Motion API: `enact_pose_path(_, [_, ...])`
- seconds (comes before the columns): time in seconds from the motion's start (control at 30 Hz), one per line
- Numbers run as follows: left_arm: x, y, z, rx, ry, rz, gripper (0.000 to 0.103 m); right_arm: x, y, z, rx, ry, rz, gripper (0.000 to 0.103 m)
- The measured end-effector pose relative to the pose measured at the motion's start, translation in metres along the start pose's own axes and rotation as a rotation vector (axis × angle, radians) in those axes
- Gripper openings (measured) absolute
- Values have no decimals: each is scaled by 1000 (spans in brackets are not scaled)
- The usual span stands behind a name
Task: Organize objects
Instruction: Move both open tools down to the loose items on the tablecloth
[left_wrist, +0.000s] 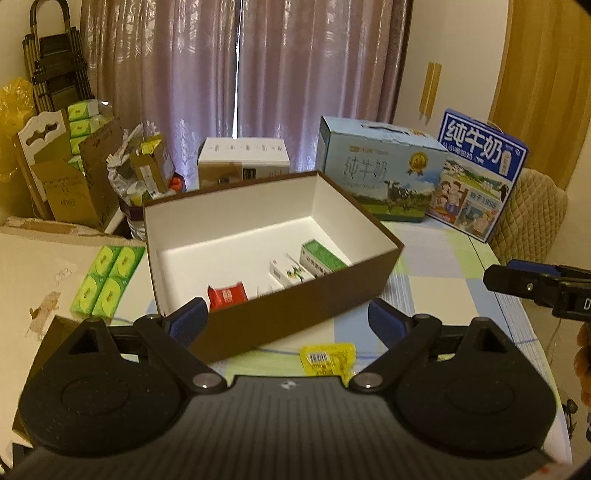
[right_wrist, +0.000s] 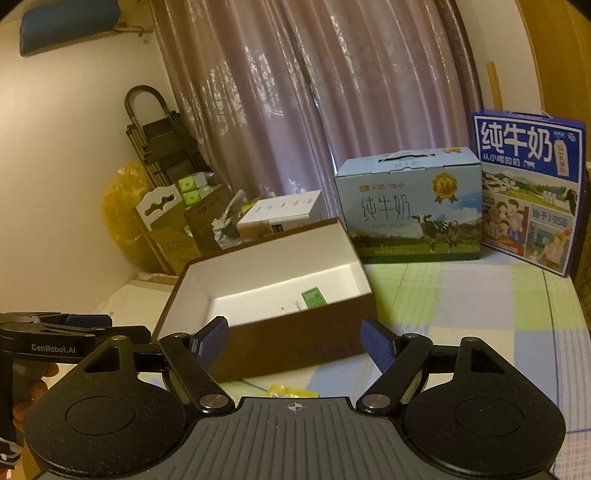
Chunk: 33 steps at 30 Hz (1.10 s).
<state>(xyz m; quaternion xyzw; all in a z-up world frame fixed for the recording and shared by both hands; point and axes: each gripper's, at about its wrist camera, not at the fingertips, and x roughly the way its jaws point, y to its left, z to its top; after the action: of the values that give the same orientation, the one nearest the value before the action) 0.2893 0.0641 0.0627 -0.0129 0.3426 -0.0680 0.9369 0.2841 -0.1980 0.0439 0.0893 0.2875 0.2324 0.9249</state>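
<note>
A brown box with a white inside (left_wrist: 295, 306) stands open on the table; it also shows in the right wrist view (right_wrist: 280, 347). Inside lie a red packet (left_wrist: 227, 295), a white carton (left_wrist: 291, 273) and a green-topped carton (left_wrist: 323, 256), also seen in the right wrist view (right_wrist: 314, 297). A yellow packet (left_wrist: 327, 360) lies on the table in front of the box, just past my left gripper (left_wrist: 286, 323), which is open and empty. My right gripper (right_wrist: 295, 345) is open and empty, close to the box's near wall. The yellow packet's edge (right_wrist: 293, 391) shows below it.
Two milk cartons, light blue (left_wrist: 380, 173) and dark blue (left_wrist: 480, 173), stand at the table's back. A green tissue pack (left_wrist: 109, 280) lies left of the box. Cardboard boxes and clutter (left_wrist: 74, 173) fill the left. A chair back (left_wrist: 532, 218) stands at the right.
</note>
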Motion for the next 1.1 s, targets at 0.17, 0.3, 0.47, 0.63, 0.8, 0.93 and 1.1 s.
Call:
enact_pose_path(0.17, [-6,-6,-13,-6,25,-4,92,-11,-5,-13,14,24,-3,76])
enact_pose_path(0.3, [-9,-10,-22,-6,42,-2,92,-20,-9,-22,11,46,-12,76])
enact_pose_path(0.47, [-13,-14,-32,-11,60,1,92,-29,-13,-37,15,78,-19,76])
enact_pose_path(0.63, [-16,-19,-40,-13,80,8,92,-34,-17,-51,20,110,-24,76])
enact_pose_path(0.8, [-17,-21,-48,-17,107,11,92,-36,-20,-68,27,150,-31,76])
enact_pose_path(0.93, [-14,-22,-57,-23,134,16,92,-36,-22,-83,30,180,-41,76])
enact_pose_path(1.1, [-9,-22,-69,-34,170,19,92,-33,-25,-101,25,219,-63,76])
